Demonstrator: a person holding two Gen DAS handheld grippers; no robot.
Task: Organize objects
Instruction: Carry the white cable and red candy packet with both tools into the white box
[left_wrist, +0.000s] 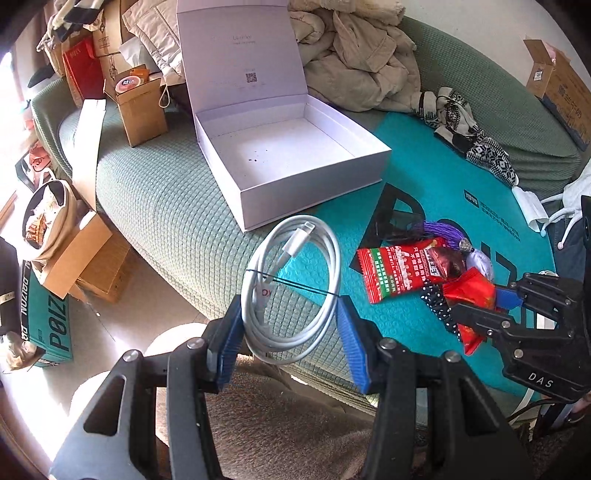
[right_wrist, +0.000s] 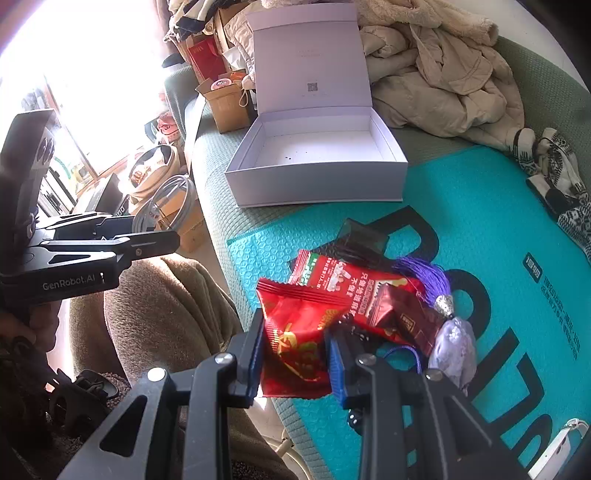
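Left wrist view: the left gripper (left_wrist: 290, 332) has its blue-padded jaws clamped across a coiled white charging cable (left_wrist: 291, 284), held off the green quilted sofa cushion (left_wrist: 166, 206) near its front edge. The coil is a flattened oval, its long axis running away from the jaws toward the open white cardboard box (left_wrist: 295, 162); the plug end points the same way. To do this step well, carry the coil level over the box's near wall and release only once it sits low inside, so it does not spring open.

Right wrist view: the right gripper (right_wrist: 295, 354) has its jaws closed on a red foil snack packet (right_wrist: 299, 332), probably just lifted above the teal bubble mailer (right_wrist: 498, 206)'s near corner. The packet's long axis runs roughly toward the box.
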